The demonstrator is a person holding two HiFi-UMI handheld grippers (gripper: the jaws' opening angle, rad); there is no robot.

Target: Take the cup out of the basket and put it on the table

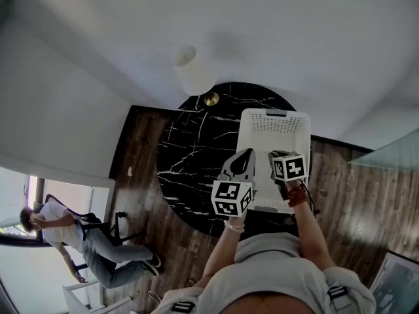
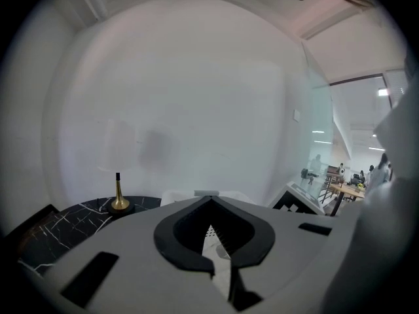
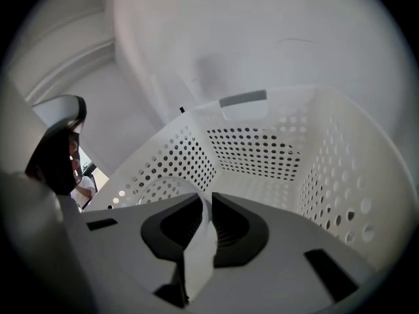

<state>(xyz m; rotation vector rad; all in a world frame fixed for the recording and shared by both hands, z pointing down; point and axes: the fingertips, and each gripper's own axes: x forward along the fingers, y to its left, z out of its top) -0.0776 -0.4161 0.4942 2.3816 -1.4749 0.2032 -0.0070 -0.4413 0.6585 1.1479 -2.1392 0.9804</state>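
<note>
Fingers of my right gripper clamped on white cup wall, inside perforated basket; rest of cup hidden behind jaws. Left gripper fingers together, empty, at basket's left edge. Only head view shows basket on black marble table; cup hidden there under grippers.

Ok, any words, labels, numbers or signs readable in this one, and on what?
None can be read in any view.
The marker cubes: black-and-white square patterns only, no letters or digits.
The basket and the table: no print visible.
The far room behind the glass in the left gripper view: too small to tell.
</note>
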